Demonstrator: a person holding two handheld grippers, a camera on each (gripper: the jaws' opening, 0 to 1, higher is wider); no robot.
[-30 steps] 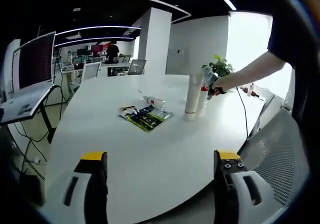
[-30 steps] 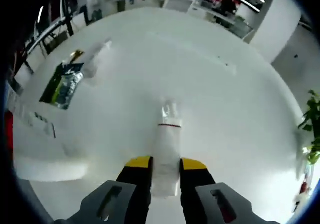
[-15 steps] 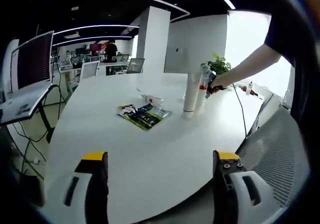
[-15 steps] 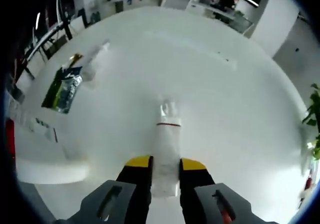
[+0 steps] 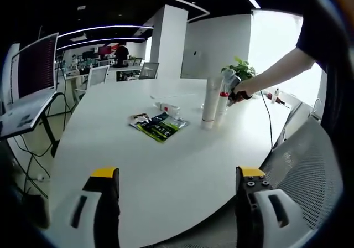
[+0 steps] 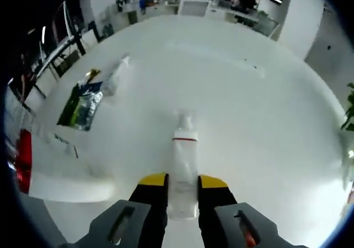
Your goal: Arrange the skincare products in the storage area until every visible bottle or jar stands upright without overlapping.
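Note:
My right gripper (image 6: 183,180) is shut on a white bottle (image 6: 183,159) that has a red band and a pale pump top. In the left gripper view this bottle (image 5: 223,99) is upright, right beside a tall white bottle (image 5: 209,103), with a person's hand behind it. Whether its base touches the table, I cannot tell. The tall white bottle (image 6: 63,173) looms at lower left in the right gripper view. A small clear bottle (image 5: 168,108) (image 6: 116,75) lies on its side. My left gripper (image 5: 177,173) hangs open over the near table edge, far from all of them.
Green and black sachets (image 5: 159,126) (image 6: 83,101) lie flat by the lying bottle on the white table (image 5: 166,170). A laptop (image 5: 33,76) stands at the left, a mesh chair (image 5: 310,165) at the lower right, and a plant (image 5: 241,71) behind the bottles.
The right gripper has shifted slightly with the red-banded bottle still held; the tall bottle appears closer in its view. The left gripper has not moved.

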